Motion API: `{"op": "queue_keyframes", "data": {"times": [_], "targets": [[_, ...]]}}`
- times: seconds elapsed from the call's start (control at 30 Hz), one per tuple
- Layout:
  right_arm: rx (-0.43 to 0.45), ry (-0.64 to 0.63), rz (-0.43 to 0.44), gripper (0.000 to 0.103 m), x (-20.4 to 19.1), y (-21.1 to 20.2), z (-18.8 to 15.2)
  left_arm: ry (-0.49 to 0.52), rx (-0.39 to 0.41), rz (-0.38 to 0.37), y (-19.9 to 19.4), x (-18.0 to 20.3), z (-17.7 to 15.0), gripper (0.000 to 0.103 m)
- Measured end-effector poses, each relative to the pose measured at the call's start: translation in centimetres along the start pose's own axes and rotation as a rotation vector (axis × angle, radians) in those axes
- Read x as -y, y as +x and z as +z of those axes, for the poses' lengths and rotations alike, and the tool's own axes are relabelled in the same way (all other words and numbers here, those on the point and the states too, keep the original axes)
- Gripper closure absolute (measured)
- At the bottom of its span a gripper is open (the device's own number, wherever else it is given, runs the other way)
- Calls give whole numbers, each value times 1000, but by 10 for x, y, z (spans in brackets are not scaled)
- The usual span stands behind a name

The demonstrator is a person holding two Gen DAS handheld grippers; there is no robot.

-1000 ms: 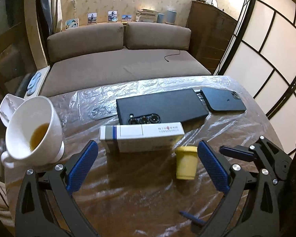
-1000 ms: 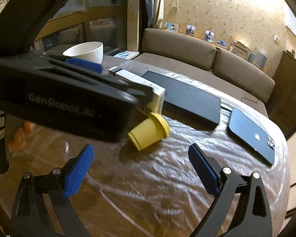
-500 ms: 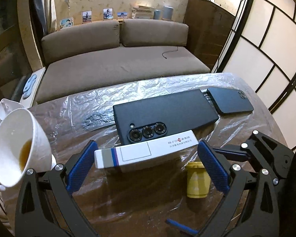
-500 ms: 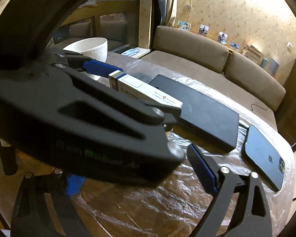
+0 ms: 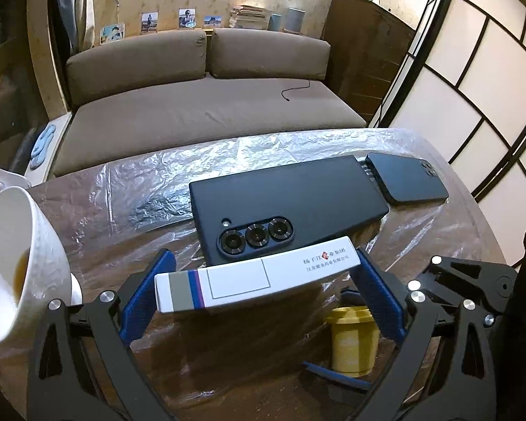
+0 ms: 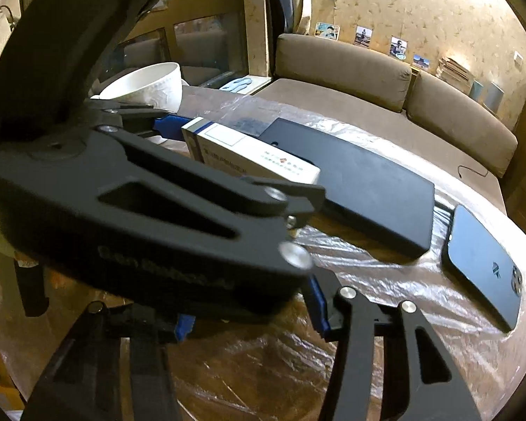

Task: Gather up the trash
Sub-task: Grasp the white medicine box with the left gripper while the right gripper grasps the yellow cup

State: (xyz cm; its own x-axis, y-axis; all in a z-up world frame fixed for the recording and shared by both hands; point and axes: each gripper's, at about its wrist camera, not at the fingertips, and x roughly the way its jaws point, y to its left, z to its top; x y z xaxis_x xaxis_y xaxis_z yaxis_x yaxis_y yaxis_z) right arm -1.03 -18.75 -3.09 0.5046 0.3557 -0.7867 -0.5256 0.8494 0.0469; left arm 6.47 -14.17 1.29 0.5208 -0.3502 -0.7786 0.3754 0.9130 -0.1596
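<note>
A white box lies across the lower middle of the left wrist view, its long axis running left to right, spanning the gap between the left gripper's blue pads. The pads sit at the box's two ends; the jaws are apart, and contact cannot be confirmed. Lower right, a yellow cup stands on the table, partly behind the left gripper's right finger. The right gripper is nearer the cup; its jaws are closing, but the left gripper's body hides what lies between them, so a grip cannot be told. Behind the box lie a large black phone and a smaller phone. A white mug crowds the left edge.
</note>
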Motion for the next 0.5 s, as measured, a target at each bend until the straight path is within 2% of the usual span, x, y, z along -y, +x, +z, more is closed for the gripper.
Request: {"op": "queue_keyframes", "data": {"times": [0.5], "targets": [[40,87,-15,53,9,-33,-30,11,34,22,-19,9,-9,3]]}}
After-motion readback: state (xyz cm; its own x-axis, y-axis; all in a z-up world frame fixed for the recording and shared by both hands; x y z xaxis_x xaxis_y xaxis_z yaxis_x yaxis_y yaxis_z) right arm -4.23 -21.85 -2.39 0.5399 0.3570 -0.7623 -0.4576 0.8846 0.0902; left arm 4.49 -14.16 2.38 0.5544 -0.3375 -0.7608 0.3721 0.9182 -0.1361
